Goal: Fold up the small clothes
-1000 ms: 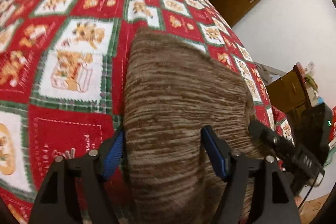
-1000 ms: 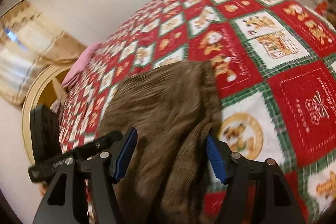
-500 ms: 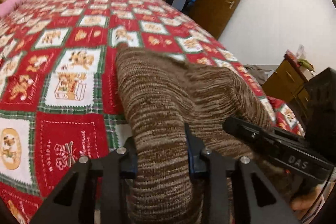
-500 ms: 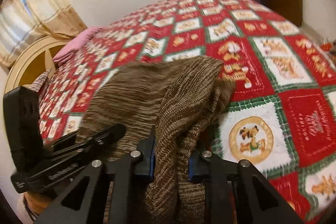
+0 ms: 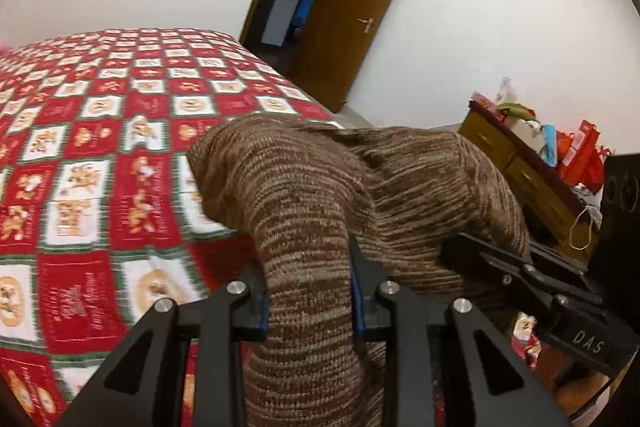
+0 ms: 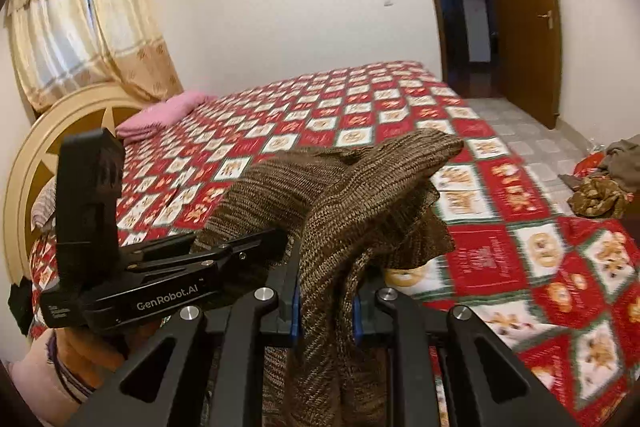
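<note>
Pinching the brown knit garment (image 5: 320, 187) near its edge, the left gripper (image 5: 310, 301) is clamped on a bunched fold; the right gripper (image 6: 326, 297) likewise grips its own handful; the knit hangs lifted above the patchwork bedspread (image 6: 500, 243); uneven lifting could skew the fold, since loose cloth sags between grips.

Brown knit sweater (image 5: 320, 195) covers most of the blue pads (image 5: 357, 297) of the left gripper (image 5: 310, 301); its lower end is cut off by the bottom edge. Same at the right gripper (image 6: 326, 301): pads (image 6: 295, 311) mostly buried in knit. Bedspread (image 5: 80, 155) prints near the sweater are blurred. Items on the dresser (image 5: 516, 163) behind the sweater: too small to identify.
</note>
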A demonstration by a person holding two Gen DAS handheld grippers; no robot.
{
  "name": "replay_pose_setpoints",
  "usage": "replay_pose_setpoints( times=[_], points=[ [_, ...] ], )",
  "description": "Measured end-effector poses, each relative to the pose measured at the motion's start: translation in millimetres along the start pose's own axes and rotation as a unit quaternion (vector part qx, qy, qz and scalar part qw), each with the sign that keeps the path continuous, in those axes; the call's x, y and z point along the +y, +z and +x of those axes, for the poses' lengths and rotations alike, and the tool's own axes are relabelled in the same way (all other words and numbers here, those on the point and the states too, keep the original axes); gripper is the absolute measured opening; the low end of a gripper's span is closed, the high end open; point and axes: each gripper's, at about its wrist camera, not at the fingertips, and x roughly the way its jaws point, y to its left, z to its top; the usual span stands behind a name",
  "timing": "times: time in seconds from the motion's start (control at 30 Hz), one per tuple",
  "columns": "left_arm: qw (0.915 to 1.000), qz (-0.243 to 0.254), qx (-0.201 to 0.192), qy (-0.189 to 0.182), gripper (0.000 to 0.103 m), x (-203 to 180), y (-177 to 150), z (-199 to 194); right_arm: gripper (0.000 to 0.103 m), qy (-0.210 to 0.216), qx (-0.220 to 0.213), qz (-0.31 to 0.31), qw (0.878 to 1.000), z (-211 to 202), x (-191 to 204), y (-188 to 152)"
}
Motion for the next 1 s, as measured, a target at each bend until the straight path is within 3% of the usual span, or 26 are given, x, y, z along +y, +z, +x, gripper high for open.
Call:
replay_pose_setpoints(
  times=[0.33, 0.63, 0.73, 0.87, 1.0],
  points=[
    [0.9991, 0.030, 0.027, -0.010, 0.028, -46, 11, 42, 0.018, -0.037, -0.001, 0.026, 0.999, -16, -47, -7],
    [0.9978, 0.062, 0.007, -0.025, 0.028, -79, 35, 73, 0.018, -0.085, -0.038, -0.003, 0.996, -23, -80, 22],
    [0.9972, 0.072, -0.005, -0.022, 0.028, -85, 38, 94, 0.018, -0.131, -0.052, -0.030, 0.990, -13, -96, 26],
    [0.9954, 0.094, 0.017, 0.012, 0.028, -85, 34, 145, 0.018, -0.163, -0.021, 0.006, 0.986, 29, -144, 18],
    [0.9931, 0.091, 0.065, 0.038, 0.031, -75, 26, 176, 0.018, -0.149, 0.045, 0.085, 0.984, 69, -194, -1]
  ],
)
